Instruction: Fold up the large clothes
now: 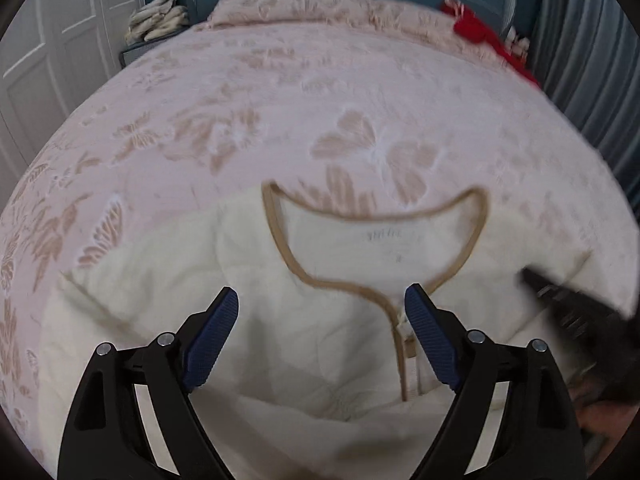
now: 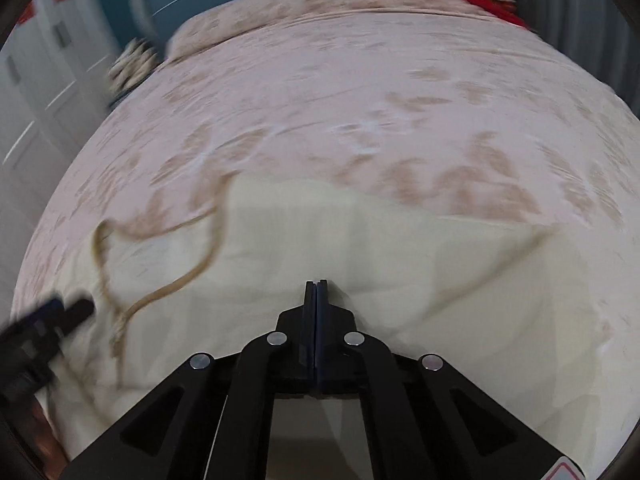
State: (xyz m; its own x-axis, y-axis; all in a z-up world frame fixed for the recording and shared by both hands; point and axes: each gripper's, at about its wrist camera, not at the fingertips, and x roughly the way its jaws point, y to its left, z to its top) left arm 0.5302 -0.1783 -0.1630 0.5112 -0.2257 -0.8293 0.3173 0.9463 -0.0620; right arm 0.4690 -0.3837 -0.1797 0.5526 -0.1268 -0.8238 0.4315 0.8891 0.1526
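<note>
Cream jacket (image 1: pixel 280 340) flat on bed (image 1: pixel 280 100); left gripper (image 1: pixel 322 312) fingers spread, right gripper (image 2: pixel 316 284) fingers pressed together, empty: best pinch both shoulders evenly before folding.

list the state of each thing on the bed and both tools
cream fleece jacket with tan trim: spread flat on the bed, front up, zip closed, not folded
left tool: open, over the jacket's neckline, holding nothing
right tool: shut, nothing visibly between the pads
red cloth: bunched at the far corner
</note>
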